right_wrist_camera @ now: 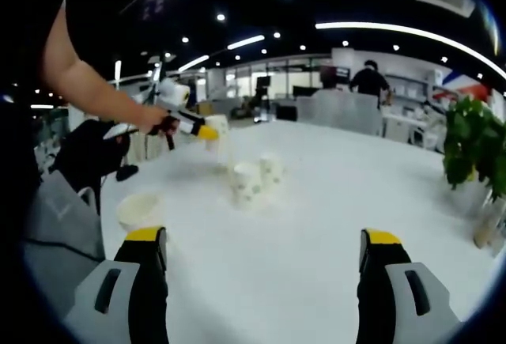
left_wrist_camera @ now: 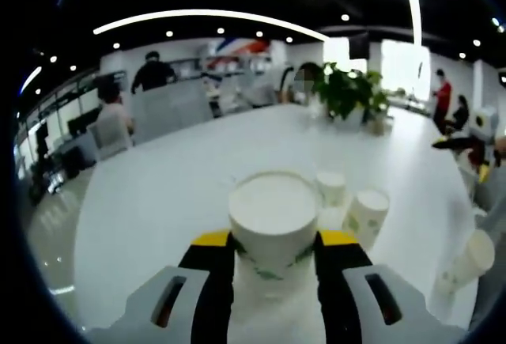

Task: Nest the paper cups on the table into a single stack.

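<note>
Clamping an upturned paper cup (left_wrist_camera: 273, 221), left hand-held gripper (left_wrist_camera: 273, 258).

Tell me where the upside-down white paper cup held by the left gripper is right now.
The upside-down white paper cup sits between the left gripper's yellow-tipped jaws, low and central in the left gripper view, just in front of two more white paper cups standing on the white table.

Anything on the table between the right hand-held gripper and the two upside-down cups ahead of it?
No. In the right gripper view, only bare white table lies between the open right hand-held gripper and the two upside-down cups.
</note>
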Tool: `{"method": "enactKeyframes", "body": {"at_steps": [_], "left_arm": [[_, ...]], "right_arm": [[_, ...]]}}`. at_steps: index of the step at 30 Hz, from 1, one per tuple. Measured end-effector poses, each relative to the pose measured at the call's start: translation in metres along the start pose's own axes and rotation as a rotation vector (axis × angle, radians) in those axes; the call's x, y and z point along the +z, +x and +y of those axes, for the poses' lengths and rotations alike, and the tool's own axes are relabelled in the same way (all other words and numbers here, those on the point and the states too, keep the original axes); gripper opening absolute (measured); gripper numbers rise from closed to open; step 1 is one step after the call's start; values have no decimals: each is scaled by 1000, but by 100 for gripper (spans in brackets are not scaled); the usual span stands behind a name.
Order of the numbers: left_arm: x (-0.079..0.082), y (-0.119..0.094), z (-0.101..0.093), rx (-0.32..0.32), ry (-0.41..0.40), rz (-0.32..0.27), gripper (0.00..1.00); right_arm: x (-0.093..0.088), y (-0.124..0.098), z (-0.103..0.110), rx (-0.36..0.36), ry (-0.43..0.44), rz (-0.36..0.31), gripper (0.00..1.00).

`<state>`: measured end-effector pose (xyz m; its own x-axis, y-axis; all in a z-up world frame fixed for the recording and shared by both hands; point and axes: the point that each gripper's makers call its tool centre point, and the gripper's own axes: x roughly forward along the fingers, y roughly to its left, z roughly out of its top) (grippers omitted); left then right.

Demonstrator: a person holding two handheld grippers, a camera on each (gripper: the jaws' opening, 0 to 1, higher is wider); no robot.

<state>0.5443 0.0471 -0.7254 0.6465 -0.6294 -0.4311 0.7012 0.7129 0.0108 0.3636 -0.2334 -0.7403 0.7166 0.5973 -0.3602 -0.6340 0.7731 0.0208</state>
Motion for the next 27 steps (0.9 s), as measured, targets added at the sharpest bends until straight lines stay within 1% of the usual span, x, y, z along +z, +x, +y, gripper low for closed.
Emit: {"method": "enactKeyframes", "body": {"at_steps": [4,8,10,11,19,27], "left_arm": [[16,-3,4,-7,10,-12,38],[25,-5,7,-19,10,-10,38],[23,-5,5,-36,1,9,38],[23,-6,6,-37,26,18,38],[37,-12,11,-32,37,2,38],[41,-15,9,-36,49,1,38]], "right_arm": [[3,0,0,0,-3,-4,100],[5,1,0,2,-8,-6,100],[6,1,1,4,-10,-9,100],[6,1,1,4,-11,-8,100],[9,0,2,6,-15,-15,100],[12,-1,3,8,-22,-18,100]]}}
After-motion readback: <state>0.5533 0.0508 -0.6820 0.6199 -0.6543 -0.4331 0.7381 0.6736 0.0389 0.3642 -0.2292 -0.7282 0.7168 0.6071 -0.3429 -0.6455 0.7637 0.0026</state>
